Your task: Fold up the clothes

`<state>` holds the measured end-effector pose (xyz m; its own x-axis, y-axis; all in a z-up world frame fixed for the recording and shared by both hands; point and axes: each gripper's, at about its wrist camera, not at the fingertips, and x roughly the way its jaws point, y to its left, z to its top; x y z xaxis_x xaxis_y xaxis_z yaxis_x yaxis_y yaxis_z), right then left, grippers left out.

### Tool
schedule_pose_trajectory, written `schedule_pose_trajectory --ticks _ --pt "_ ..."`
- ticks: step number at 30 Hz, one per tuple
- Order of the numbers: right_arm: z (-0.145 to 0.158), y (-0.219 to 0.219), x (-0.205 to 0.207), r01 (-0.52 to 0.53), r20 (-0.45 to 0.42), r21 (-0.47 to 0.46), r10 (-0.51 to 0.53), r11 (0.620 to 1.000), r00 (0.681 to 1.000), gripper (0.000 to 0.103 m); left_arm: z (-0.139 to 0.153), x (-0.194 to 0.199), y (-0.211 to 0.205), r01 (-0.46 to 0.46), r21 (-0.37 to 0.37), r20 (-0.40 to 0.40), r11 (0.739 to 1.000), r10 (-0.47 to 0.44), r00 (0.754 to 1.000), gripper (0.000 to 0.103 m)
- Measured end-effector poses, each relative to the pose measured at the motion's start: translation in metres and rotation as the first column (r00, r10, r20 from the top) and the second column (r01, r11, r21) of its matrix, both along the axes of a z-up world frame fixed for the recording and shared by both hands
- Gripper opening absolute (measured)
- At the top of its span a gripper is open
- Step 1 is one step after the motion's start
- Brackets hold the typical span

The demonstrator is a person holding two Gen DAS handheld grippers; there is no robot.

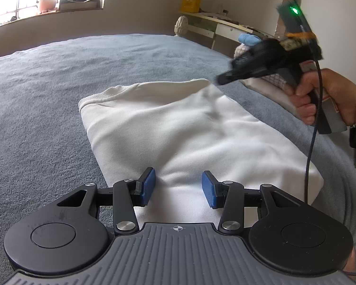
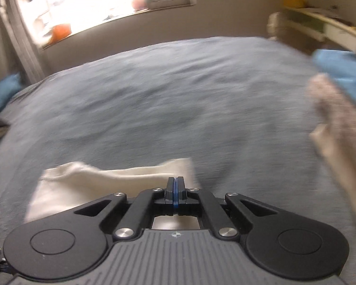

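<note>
One folded white garment (image 1: 178,128) lies on the grey-blue fleecy bedspread (image 1: 47,95) — soft knit cloth, roughly rectangular, with a ribbed hem at its far left corner and shallow creases across the top. The left gripper (image 1: 178,185) sits at the garment's near edge, its two blue ridged pads (image 1: 148,184) spread apart with white cloth showing between them; whether the pads touch the cloth cannot be told, and they are not pinching it. The right gripper (image 2: 175,190) hangs above the garment's far right corner, black and blurred in the left wrist view, held by a hand (image 1: 325,97) with a thin bangle and a dark sleeve, a black cable trailing from it. Its two fingers are pressed together, blue pads meeting in a thin line, nothing between them. Past the garment's right side, on the bedspread, sit other clothes — one light blue piece (image 2: 344,73) and one pale knitted piece (image 2: 337,109), both blurred. Beyond the bed stand one white shelf-desk (image 1: 225,26) and one bright window (image 2: 102,0).
</note>
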<state>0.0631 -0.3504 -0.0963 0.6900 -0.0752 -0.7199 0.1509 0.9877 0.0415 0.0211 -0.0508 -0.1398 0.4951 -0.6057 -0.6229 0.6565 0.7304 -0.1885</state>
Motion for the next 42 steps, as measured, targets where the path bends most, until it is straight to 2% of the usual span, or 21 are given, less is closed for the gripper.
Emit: schedule_pose_trajectory --ticks 2,3,4,5,6,10,12,14,16,18,20,22,25,27,29,31,34,37,39,41,42 --pt "-0.001 -0.017 -0.007 0.086 0.001 -0.119 -0.086 0.989 0.996 0.0 0.0 0.0 0.0 -0.001 0.001 -0.001 1.0 0.001 1.0 0.043" --pt "-0.005 -0.026 -0.007 0.121 -0.037 -0.161 -0.128 0.98 0.991 0.001 0.0 0.0 0.0 -0.001 0.001 -0.001 1.0 0.001 1.0 0.043" --pt "-0.012 -0.036 -0.006 0.15 -0.095 -0.195 -0.171 0.969 0.981 0.014 0.0 0.0 -0.001 -0.001 0.002 -0.002 1.0 0.001 1.0 0.043" --pt "-0.017 -0.045 -0.006 0.186 -0.135 -0.204 -0.216 0.961 0.967 0.036 0.001 0.0 -0.001 -0.001 0.002 -0.002 1.0 0.001 1.0 0.043" --pt "-0.021 -0.053 -0.007 0.225 -0.168 -0.202 -0.26 0.953 0.951 0.042 0.001 0.0 -0.001 -0.002 0.002 -0.002 1.0 0.002 1.0 0.043" --pt "-0.005 -0.046 -0.019 0.243 -0.072 -0.184 -0.26 0.952 0.963 0.046 0.002 -0.001 -0.001 -0.003 0.006 0.001 1.0 0.003 1.0 0.043" --pt "0.013 -0.024 -0.024 0.109 0.027 -0.07 -0.107 0.992 0.994 0.046 0.002 -0.001 -0.001 -0.007 0.001 -0.002 1.0 0.007 1.0 0.043" --pt "0.03 0.01 -0.025 -0.116 0.101 0.002 0.116 0.993 0.988 0.045 0.002 0.0 -0.001 -0.011 -0.001 -0.004 1.0 0.011 1.0 0.043" --pt "0.037 0.055 -0.02 -0.343 0.089 0.013 0.341 0.939 0.936 0.041 0.002 0.0 -0.002 -0.015 -0.002 -0.005 1.0 0.015 1.0 0.043" --pt "0.03 0.097 -0.008 -0.502 0.045 0.043 0.501 0.864 0.864 0.037 0.002 0.0 -0.002 -0.024 -0.005 -0.014 1.0 0.024 1.0 0.043" --pt "0.016 0.136 0.006 -0.6 -0.002 0.044 0.601 0.798 0.799 0.024 0.003 0.001 -0.001 -0.035 -0.012 -0.028 0.999 0.035 0.999 0.043" --pt "-0.004 0.165 0.025 -0.636 -0.058 0.033 0.637 0.771 0.769 0.022 0.003 0.001 0.001 -0.046 -0.019 -0.045 0.999 0.046 0.998 0.043" --pt "-0.028 0.177 0.057 -0.573 -0.076 0.037 0.574 0.818 0.815 0.012 0.004 -0.002 0.003 -0.052 -0.024 -0.054 0.998 0.051 0.997 0.043" --pt "-0.03 0.173 0.071 -0.491 -0.068 0.055 0.494 0.869 0.867 0.013 0.005 -0.004 0.005 -0.048 -0.029 -0.061 0.998 0.046 0.997 0.043" --pt "-0.027 0.167 0.083 -0.396 -0.087 -0.003 0.394 0.918 0.915 0.013 0.007 -0.008 0.006 -0.042 -0.034 -0.072 0.999 0.04 0.997 0.043" --pt "-0.018 0.144 0.079 -0.347 -0.067 0.097 0.354 0.933 0.933 0.013 0.01 -0.012 0.009 -0.044 -0.038 -0.082 0.998 0.041 0.996 0.043" --pt "0.011 0.118 0.048 -0.358 -0.02 0.221 0.371 0.907 0.928 0.016 0.013 -0.012 0.013 -0.065 -0.039 -0.12 0.997 0.06 0.991 0.043" --pt "0.023 0.112 0.014 -0.45 -0.029 0.289 0.477 0.845 0.878 0.016 0.016 -0.011 0.014 -0.089 -0.035 -0.162 0.995 0.082 0.983 0.043" --pt "0.011 0.117 0.01 -0.462 -0.093 0.251 0.496 0.851 0.863 0.016 0.018 -0.011 0.01 -0.098 -0.012 -0.167 0.995 0.095 0.981 0.043" --pt "-0.01 0.115 0.016 -0.402 -0.159 0.22 0.44 0.889 0.884 0.012 0.019 -0.012 0.006 -0.109 0.013 -0.17 0.994 0.109 0.979 0.043" --pt "-0.02 0.109 0.02 -0.358 -0.156 0.254 0.403 0.898 0.902 0.011 0.019 -0.015 0.004 -0.11 0.024 -0.174 0.994 0.113 0.978 0.043"
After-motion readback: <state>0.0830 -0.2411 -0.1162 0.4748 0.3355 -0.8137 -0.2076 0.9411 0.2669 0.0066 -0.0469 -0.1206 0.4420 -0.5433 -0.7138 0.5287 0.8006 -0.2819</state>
